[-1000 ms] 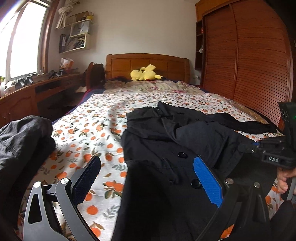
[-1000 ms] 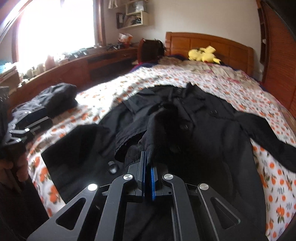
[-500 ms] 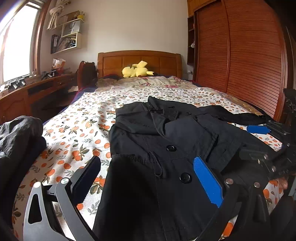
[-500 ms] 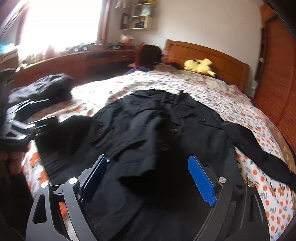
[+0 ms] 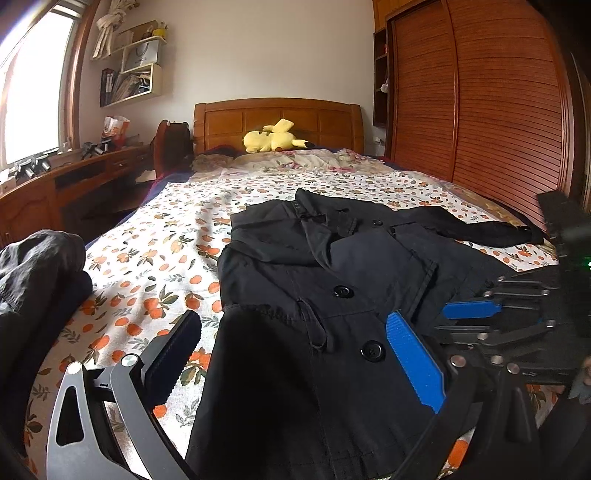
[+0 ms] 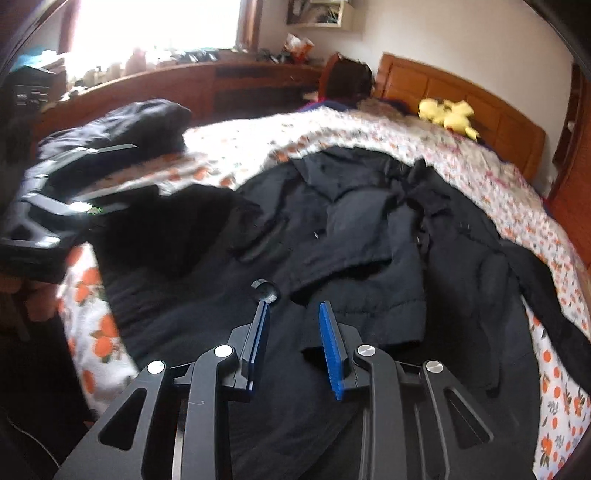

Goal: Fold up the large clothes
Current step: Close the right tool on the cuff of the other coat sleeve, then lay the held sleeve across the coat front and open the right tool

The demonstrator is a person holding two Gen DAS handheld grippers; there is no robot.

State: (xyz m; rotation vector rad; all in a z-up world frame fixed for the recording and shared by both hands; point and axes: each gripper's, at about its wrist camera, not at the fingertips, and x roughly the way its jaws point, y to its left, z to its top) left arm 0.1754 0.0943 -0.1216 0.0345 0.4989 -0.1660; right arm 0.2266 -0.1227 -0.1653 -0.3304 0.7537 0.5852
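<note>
A black buttoned coat [image 5: 332, 295] lies spread front-up on the orange-patterned bedsheet [image 5: 155, 243], collar toward the headboard, one sleeve stretched out sideways.

Daylight pouring through window [image 6: 155, 22], blowing out to white glare; right wrist view smearing with motion blur, left wrist view staying sharp; fisheye bending edges, corners darkening, black coat [image 5: 332, 295] losing detail.
</note>
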